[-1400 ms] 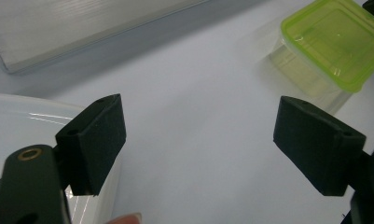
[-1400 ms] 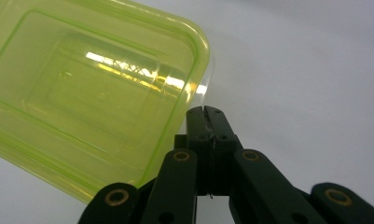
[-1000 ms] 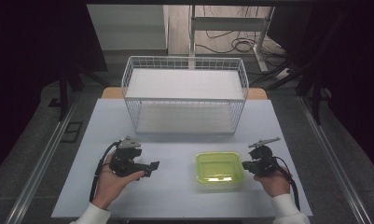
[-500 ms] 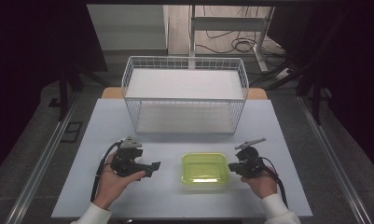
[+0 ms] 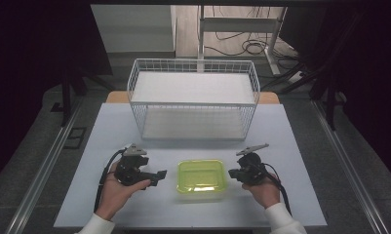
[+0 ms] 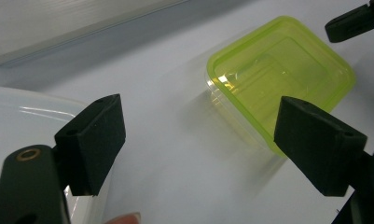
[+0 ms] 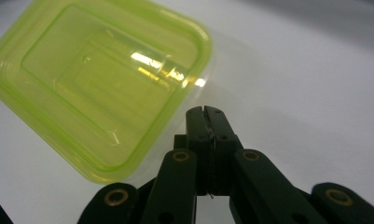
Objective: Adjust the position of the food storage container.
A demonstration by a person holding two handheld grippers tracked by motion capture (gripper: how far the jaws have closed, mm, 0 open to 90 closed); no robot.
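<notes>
The green container [image 5: 202,177] sits between the wide-open left gripper [image 5: 160,176] at 9 o'clock and the closed right gripper [image 5: 231,172] at 3, bare table [image 5: 300,146] around.

Cut off by the top and left edges of the right gripper view: the yellow-green container [image 7: 100,79], far corner unseen. Partly hidden behind the left claw [image 6: 212,140] in the left gripper view: that container's near corner. Blurred at lower left of that view: a pale glossy shape [image 6: 31,112], too unclear to identify. Cut off by the high view's bottom edge: both sleeves. Too small to judge in the high view: whether the right claw [image 5: 230,172] touched the container.
</notes>
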